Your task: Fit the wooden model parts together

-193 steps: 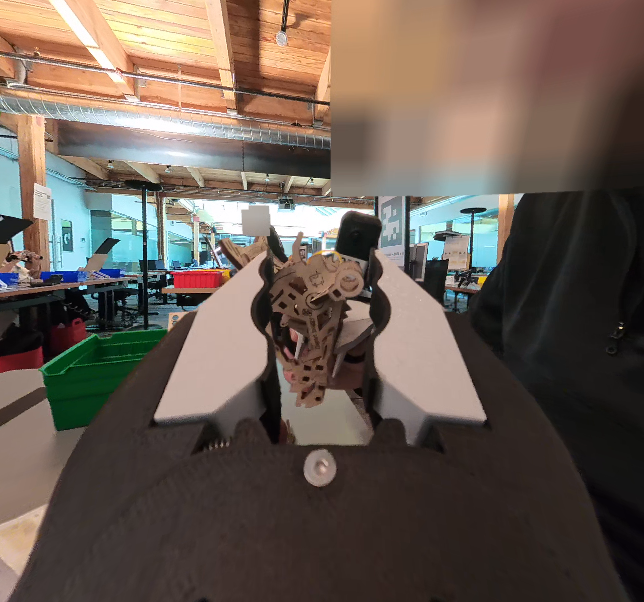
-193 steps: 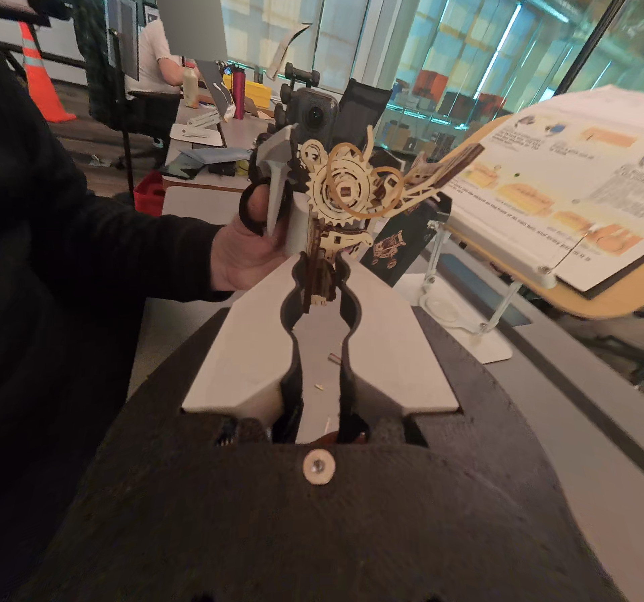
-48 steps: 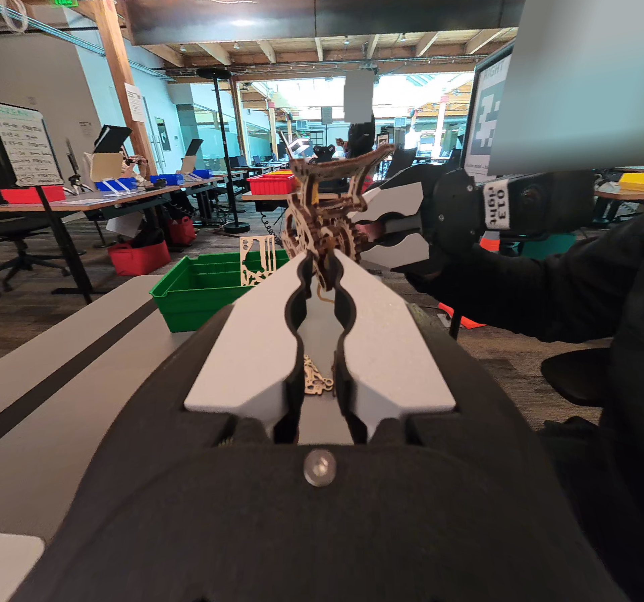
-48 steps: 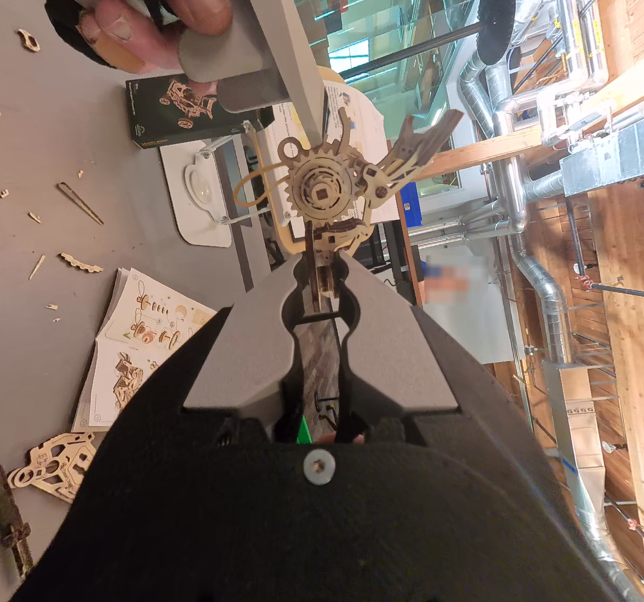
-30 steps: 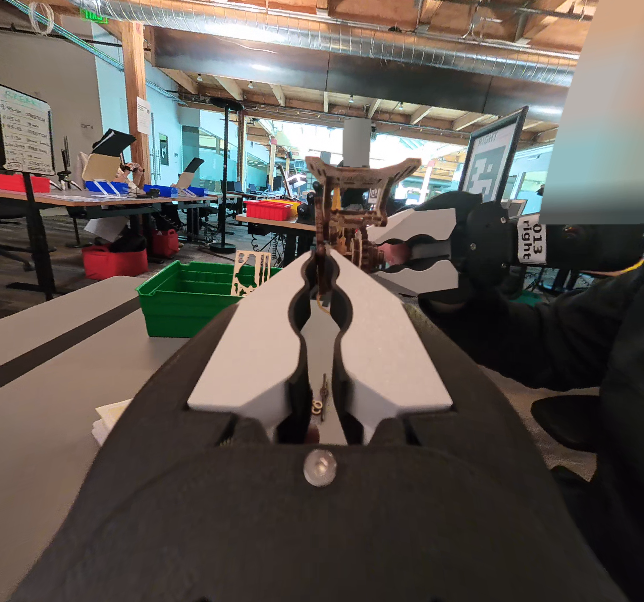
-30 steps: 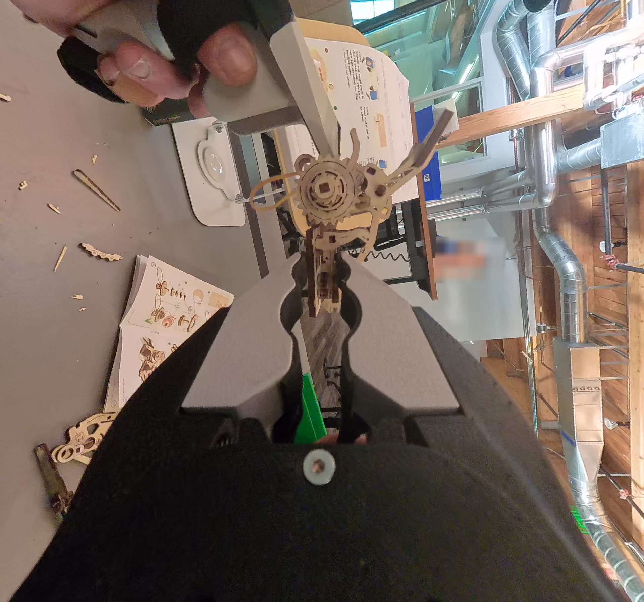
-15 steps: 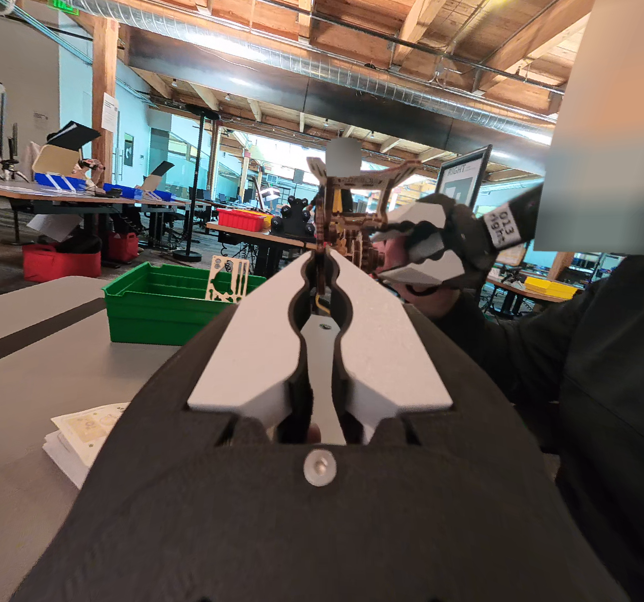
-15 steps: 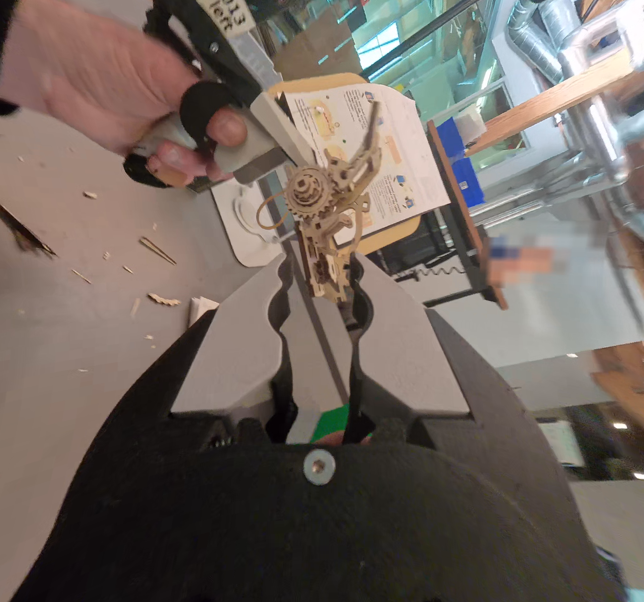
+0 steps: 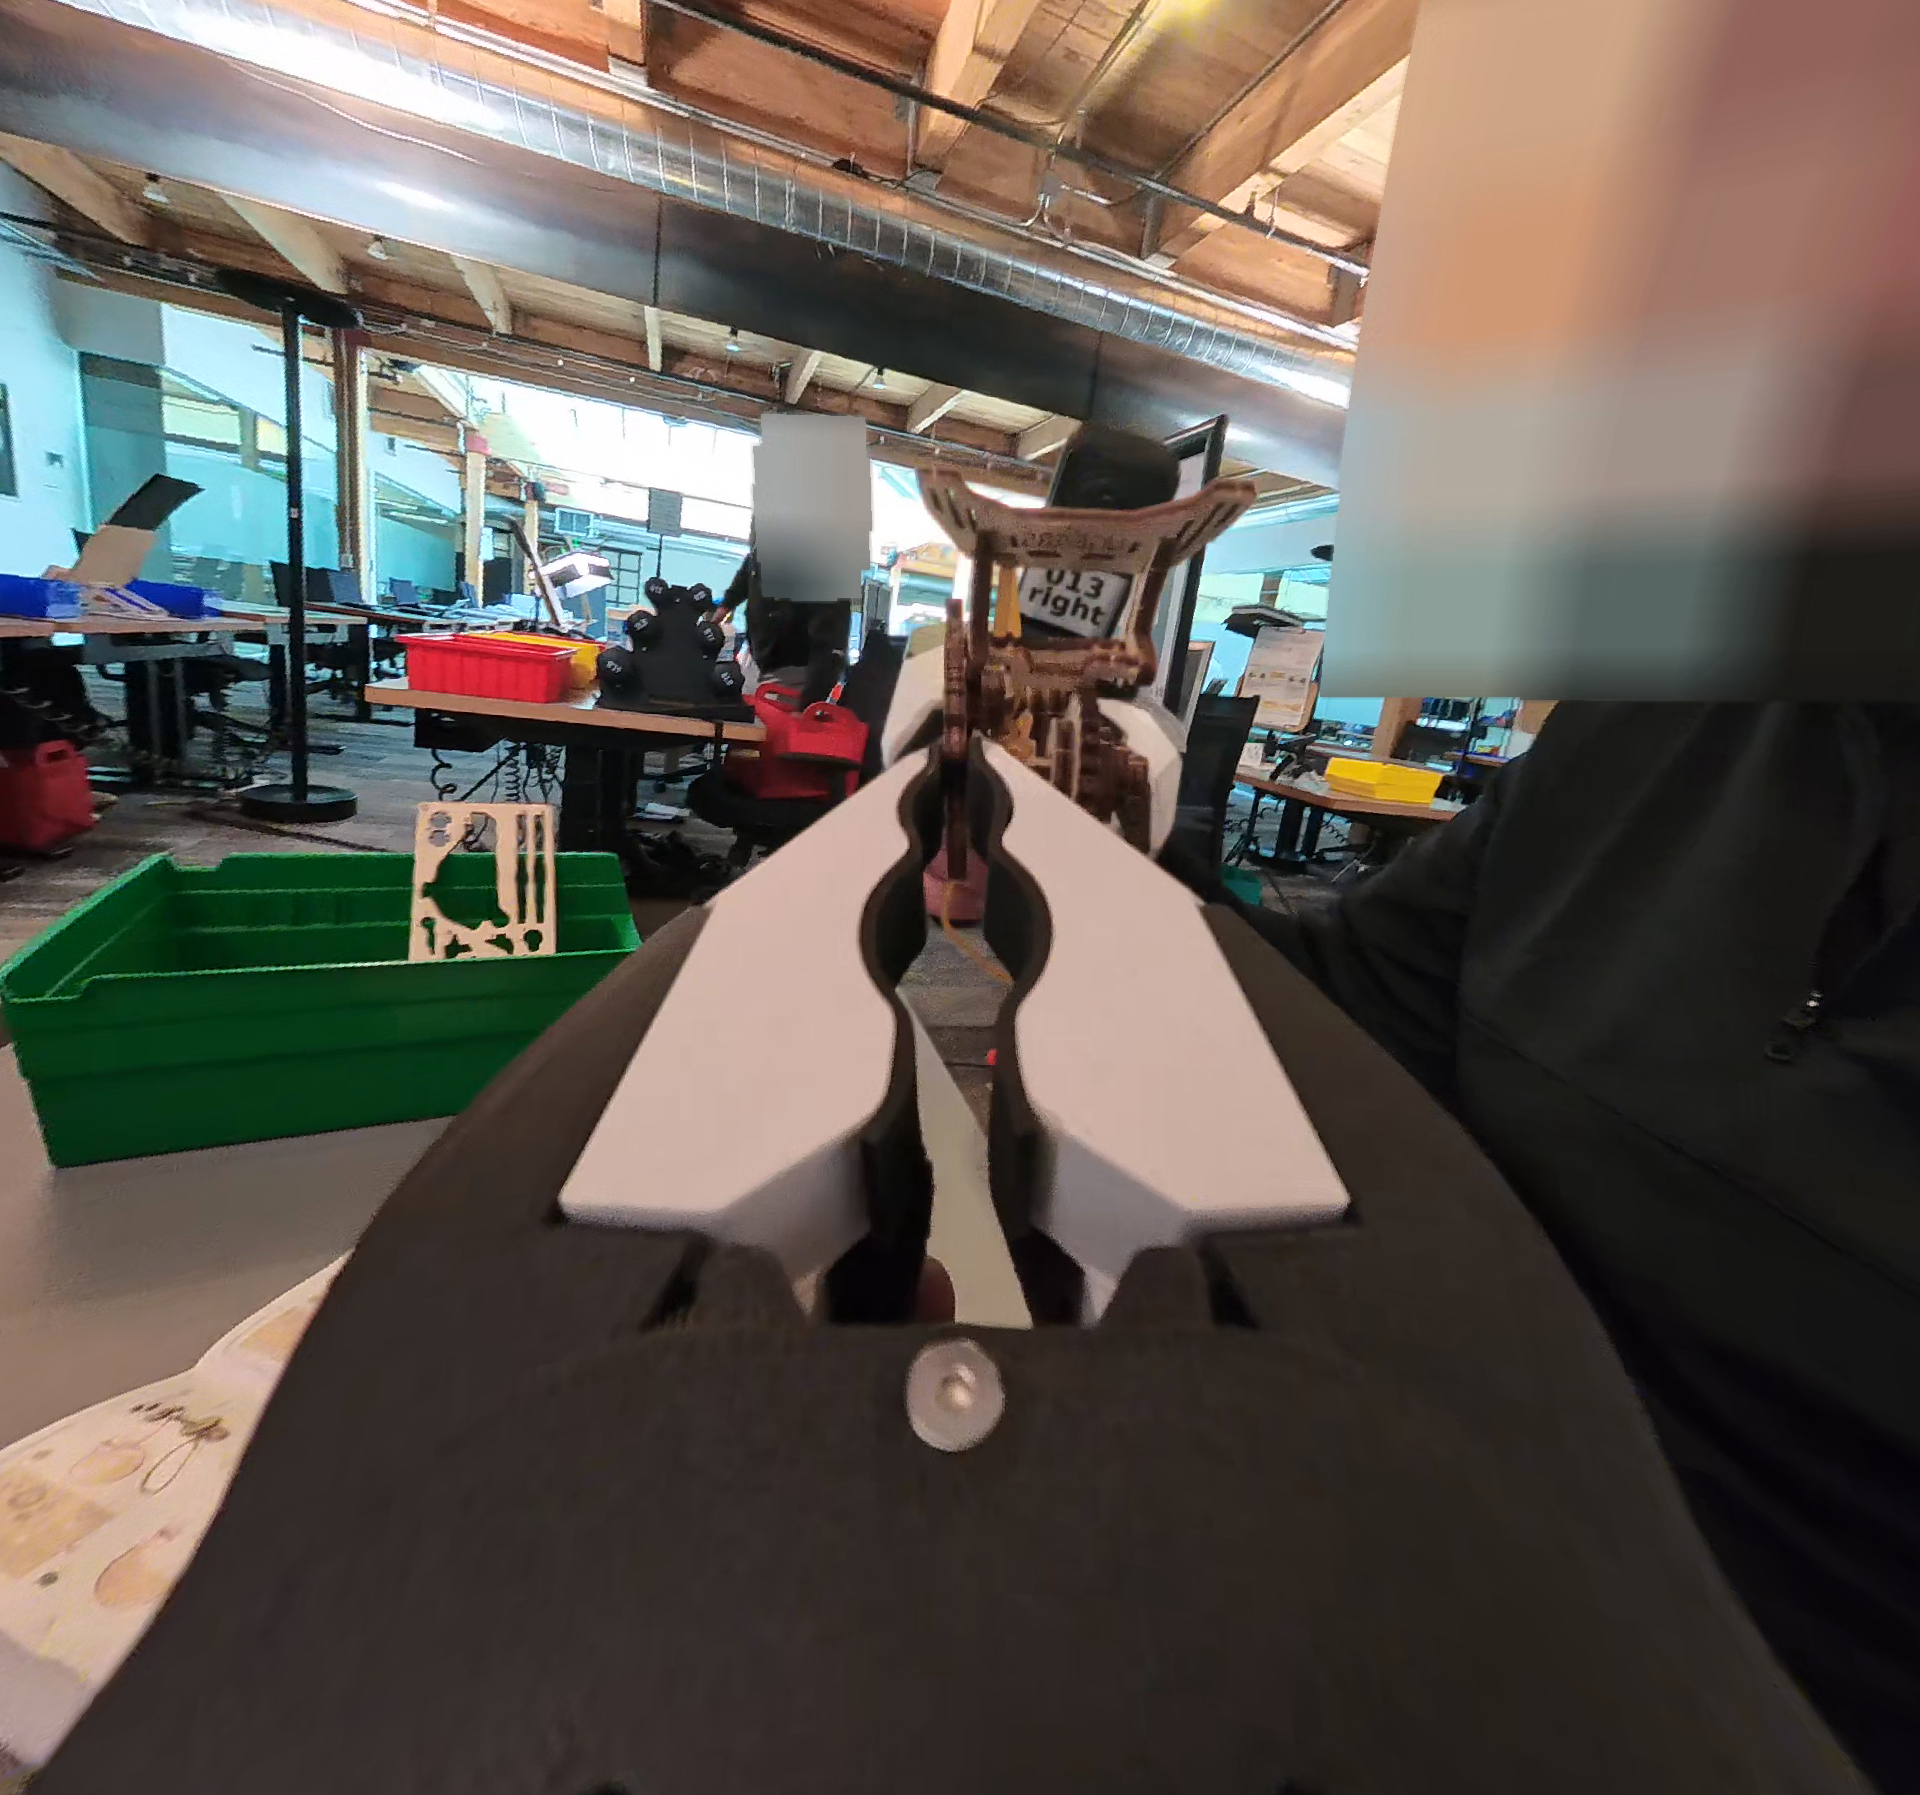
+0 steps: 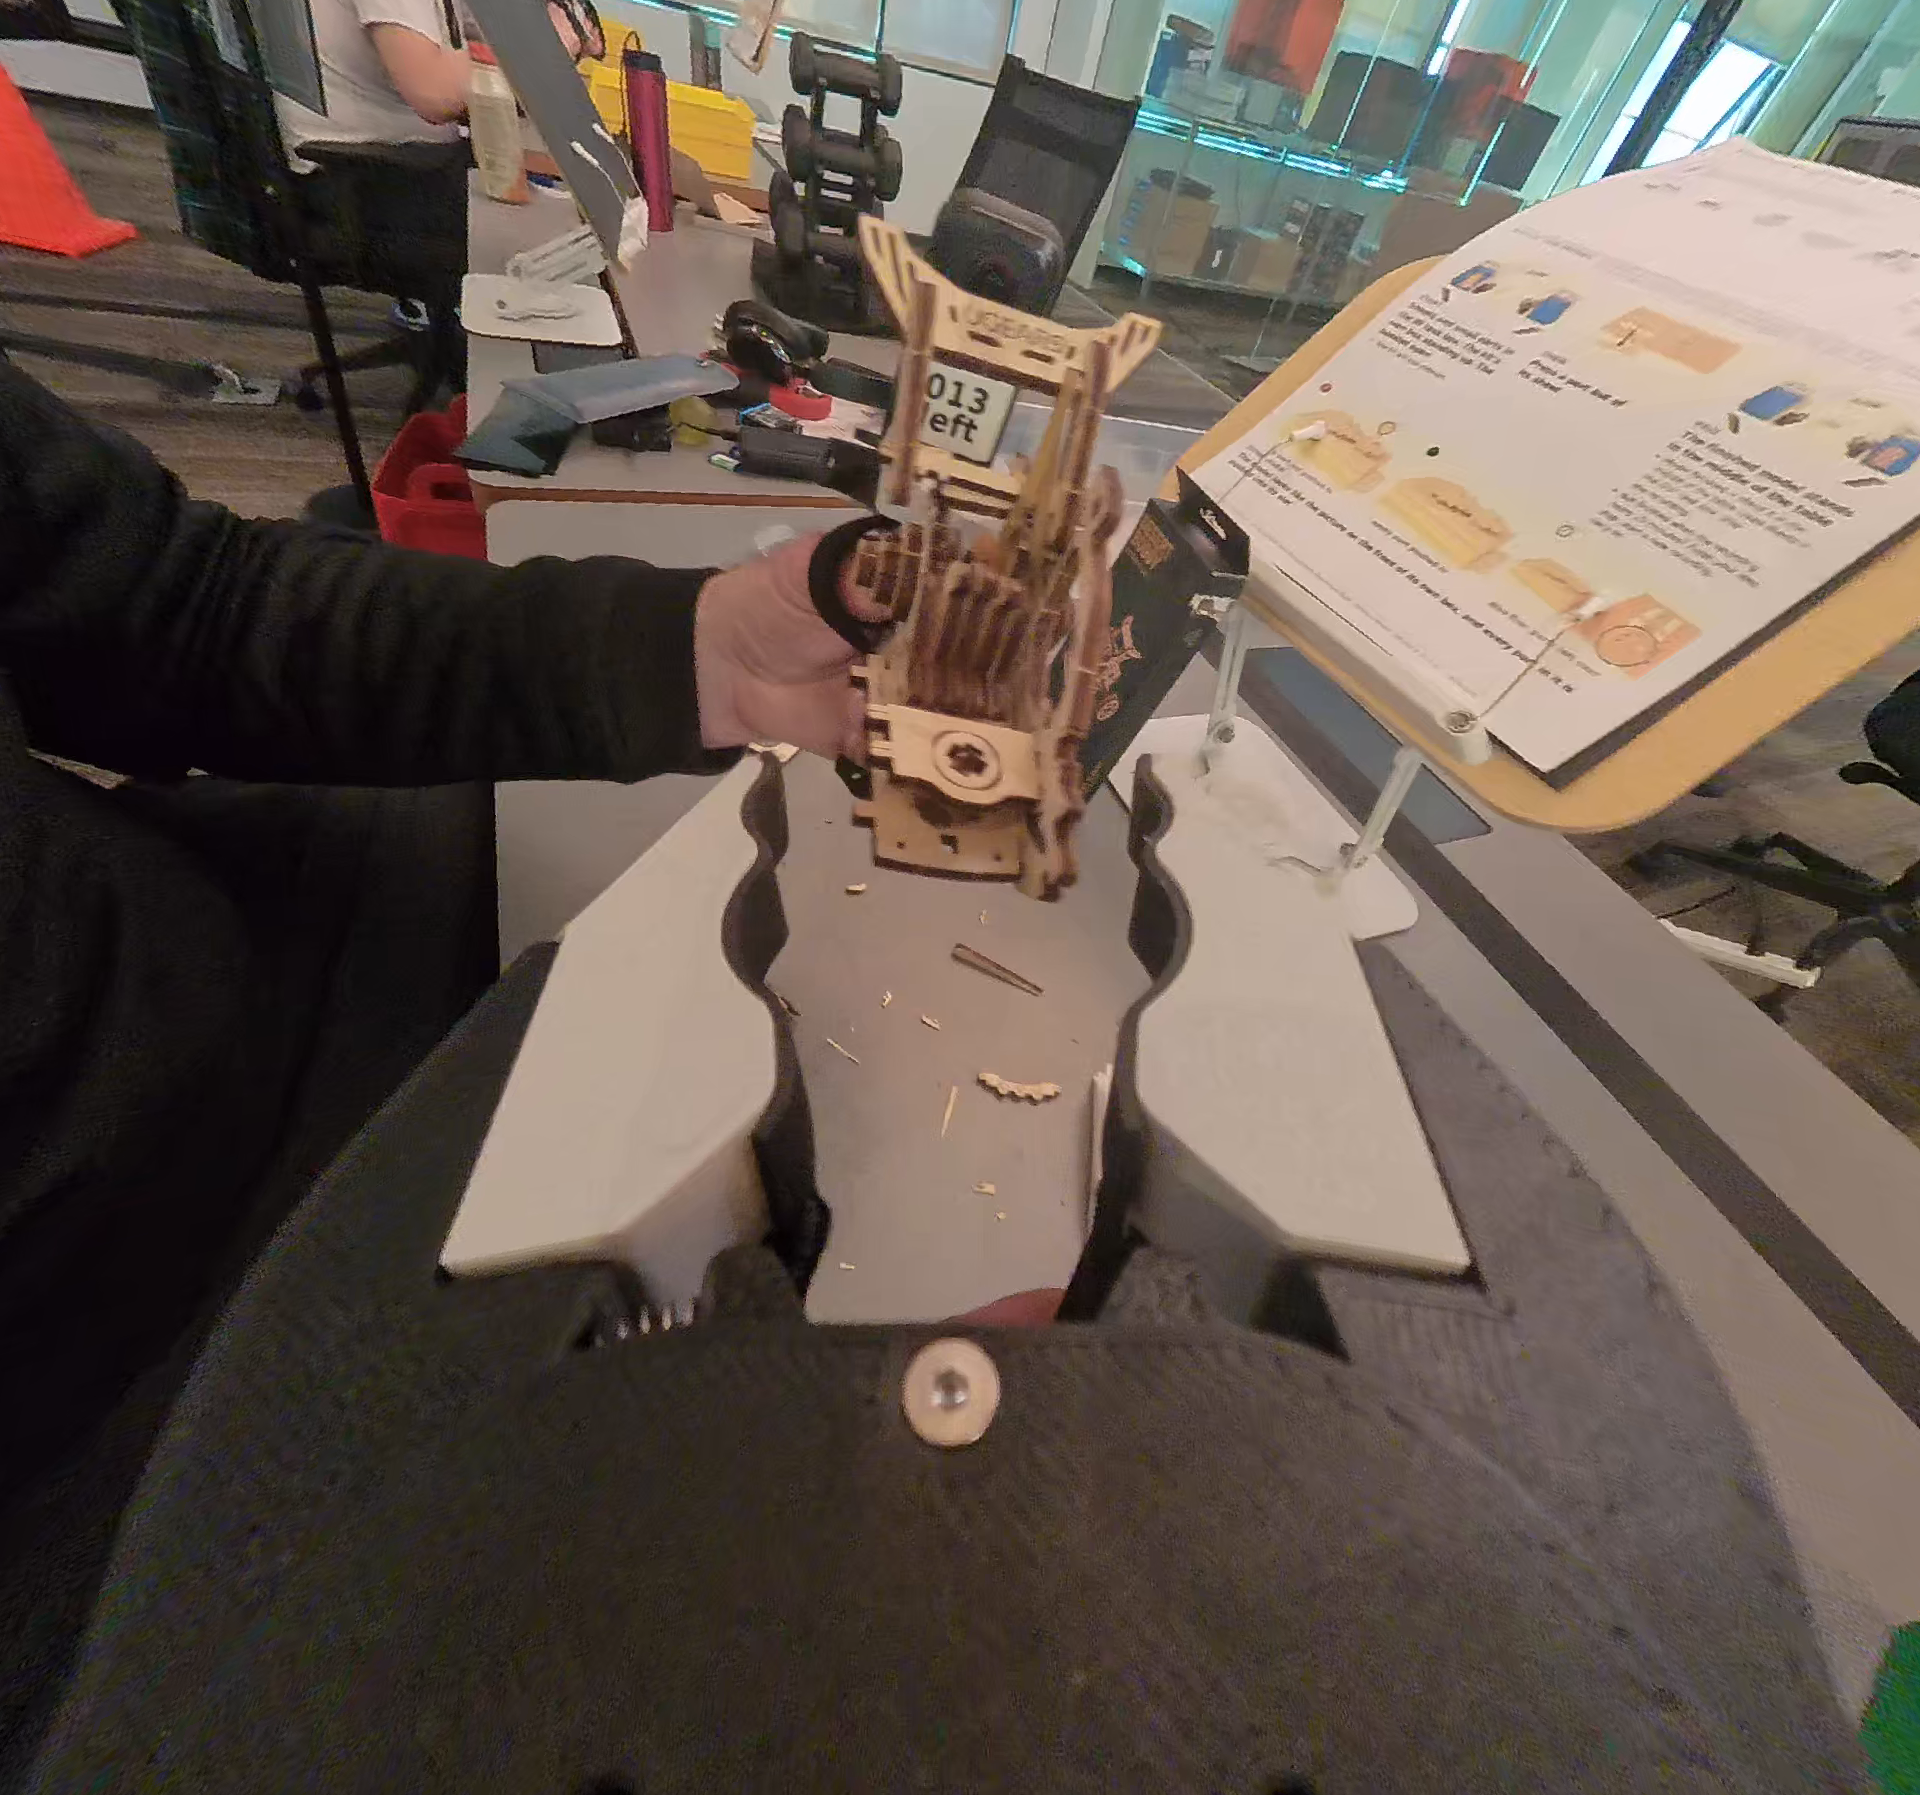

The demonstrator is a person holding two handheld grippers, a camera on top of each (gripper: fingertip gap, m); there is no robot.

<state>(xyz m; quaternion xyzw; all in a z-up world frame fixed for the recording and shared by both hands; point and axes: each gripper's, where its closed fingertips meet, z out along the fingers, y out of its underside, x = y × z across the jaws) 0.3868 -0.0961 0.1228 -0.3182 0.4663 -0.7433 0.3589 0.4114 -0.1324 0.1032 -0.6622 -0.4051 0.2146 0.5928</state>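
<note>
The wooden model, a laser-cut assembly of gears with a curved top bar, is held in the air above the grey table. My left gripper is shut on the model's lower edge. In the right wrist view the model stands upright just past my right gripper, whose jaws are wide open on either side of its base without gripping it. A hand holds the left gripper behind the model. The right gripper's white fingers show behind the model in the left wrist view.
A green bin with a cut-out wooden sheet stands to the left. An open instruction book on a stand and a black box are at the right. Wood scraps lie on the table. A booklet lies near left. There is about 6 cm between the tips of the two grippers.
My right gripper has let go of the model and opened wide, swinging round to face it upright. My left gripper still holds the model.
</note>
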